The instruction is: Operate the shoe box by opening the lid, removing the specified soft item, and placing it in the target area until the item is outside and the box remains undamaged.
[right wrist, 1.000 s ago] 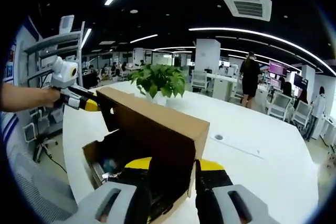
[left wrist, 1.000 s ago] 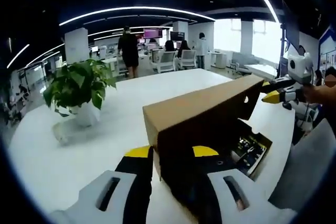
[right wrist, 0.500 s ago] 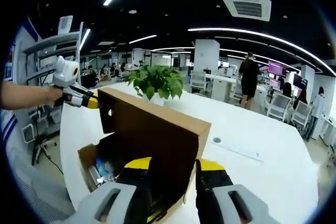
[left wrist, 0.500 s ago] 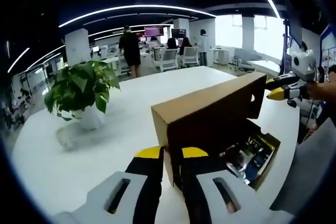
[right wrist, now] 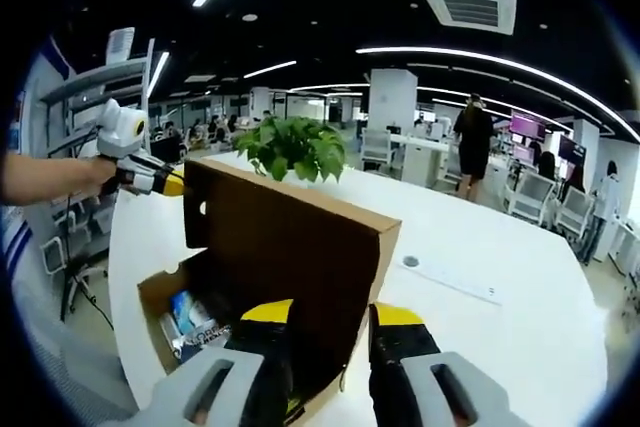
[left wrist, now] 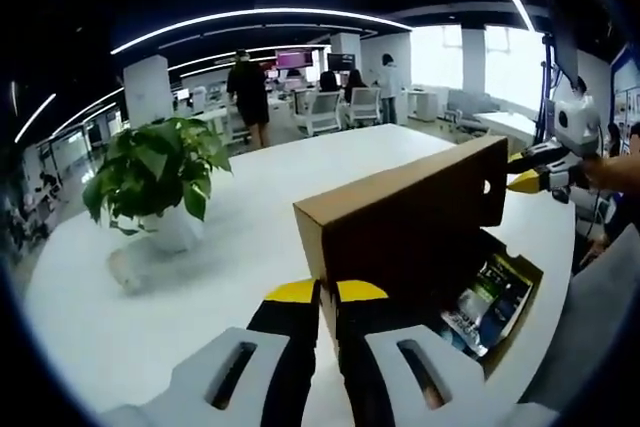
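In the left gripper view the left gripper [left wrist: 328, 295] rises from the bottom centre, its yellow-tipped jaws drawn nearly together and pinching the near corner of the raised cardboard lid [left wrist: 410, 212]; the lid stands up on edge across the middle of the frame, running from the jaws toward the upper right; below and right of it the open shoe box [left wrist: 500, 297] sits on the white table [left wrist: 250, 197], with packaged items [left wrist: 487, 292] lying inside; which of them is the soft item cannot be told. At the right edge of this view the right gripper [left wrist: 525, 179] comes in, its yellow tips at the far end of the lid. A potted plant [left wrist: 155, 172] stands on the table at the left of the frame, well apart from the box; people stand and sit in the office at the upper centre. In the right gripper view the right gripper [right wrist: 330, 319] rises from the bottom centre, jaws set close on either side of the lid's [right wrist: 290, 237] near end and gripping it; the box [right wrist: 165, 297] lies open at the lower left with a blue-and-white packet [right wrist: 190, 312] inside; the left gripper [right wrist: 165, 184], held by a person's hand [right wrist: 95, 175], meets the lid's far corner at the left; the plant [right wrist: 295, 147] shows just above the lid's top edge, behind it.
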Demonstrator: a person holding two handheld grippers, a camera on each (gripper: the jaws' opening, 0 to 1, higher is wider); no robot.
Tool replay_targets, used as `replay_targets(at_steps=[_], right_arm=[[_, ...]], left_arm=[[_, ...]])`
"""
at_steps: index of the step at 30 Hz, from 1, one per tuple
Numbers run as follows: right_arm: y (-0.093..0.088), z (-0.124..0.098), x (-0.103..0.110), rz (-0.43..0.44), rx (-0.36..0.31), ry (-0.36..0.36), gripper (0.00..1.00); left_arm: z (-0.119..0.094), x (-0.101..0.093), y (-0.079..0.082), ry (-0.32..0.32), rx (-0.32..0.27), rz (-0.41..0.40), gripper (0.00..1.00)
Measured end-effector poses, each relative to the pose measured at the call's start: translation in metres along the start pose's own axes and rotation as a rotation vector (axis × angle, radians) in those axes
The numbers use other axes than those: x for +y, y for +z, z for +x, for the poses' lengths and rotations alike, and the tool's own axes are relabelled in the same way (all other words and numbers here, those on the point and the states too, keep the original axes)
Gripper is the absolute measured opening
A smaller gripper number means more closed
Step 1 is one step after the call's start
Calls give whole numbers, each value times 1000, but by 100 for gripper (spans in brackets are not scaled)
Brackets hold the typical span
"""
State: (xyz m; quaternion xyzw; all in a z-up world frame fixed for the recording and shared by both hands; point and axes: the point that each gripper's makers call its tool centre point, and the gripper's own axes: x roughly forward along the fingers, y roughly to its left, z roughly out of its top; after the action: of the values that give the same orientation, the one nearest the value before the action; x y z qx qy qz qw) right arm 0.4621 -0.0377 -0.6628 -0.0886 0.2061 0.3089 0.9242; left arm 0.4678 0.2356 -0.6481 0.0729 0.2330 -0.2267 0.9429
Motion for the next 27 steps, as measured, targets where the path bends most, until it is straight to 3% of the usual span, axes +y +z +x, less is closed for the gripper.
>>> replay_targets(at_steps=[18,27], right_arm=[[-51,18,-8,9,99,-53,17],[-66,22,-10,36,124,-72,11]], left_arm=[[22,12,6,-18,22,-1,2],[33,20,7,-25,33,-2,2]])
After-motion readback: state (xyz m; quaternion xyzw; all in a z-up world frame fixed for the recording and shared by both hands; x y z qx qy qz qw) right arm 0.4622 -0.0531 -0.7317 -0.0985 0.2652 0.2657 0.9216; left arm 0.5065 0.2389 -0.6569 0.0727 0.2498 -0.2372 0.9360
